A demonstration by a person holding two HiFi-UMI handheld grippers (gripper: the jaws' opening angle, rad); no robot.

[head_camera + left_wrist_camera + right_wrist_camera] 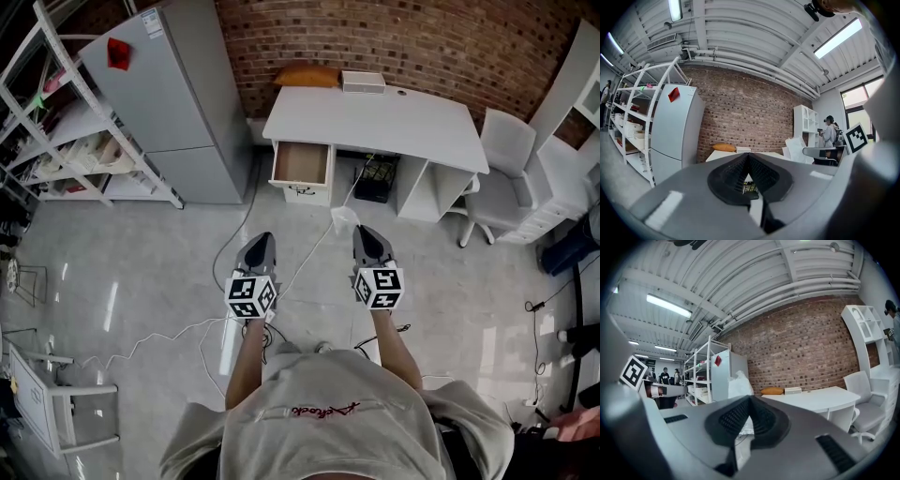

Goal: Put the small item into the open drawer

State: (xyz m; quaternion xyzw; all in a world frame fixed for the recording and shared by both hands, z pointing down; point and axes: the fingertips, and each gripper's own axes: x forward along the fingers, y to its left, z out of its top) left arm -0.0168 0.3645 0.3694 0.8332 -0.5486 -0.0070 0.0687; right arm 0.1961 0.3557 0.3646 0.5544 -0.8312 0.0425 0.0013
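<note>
Small item (739, 384) in right gripper (749, 401)

A: Clothing noted?
B: Beige short-sleeved T-shirt (328, 412) is worn; red script is printed across it.
A: Tools?
B: Left gripper (262, 238), right gripper (365, 232): grey shells, black ribbed pads (733, 176), black-and-white marker cubes (250, 295) recorded.

The wall (394, 37) is rough brick, the floor (141, 281) smooth and shiny. The drawer (301, 161) looks wooden inside; the bag (739, 381) is thin plastic.
</note>
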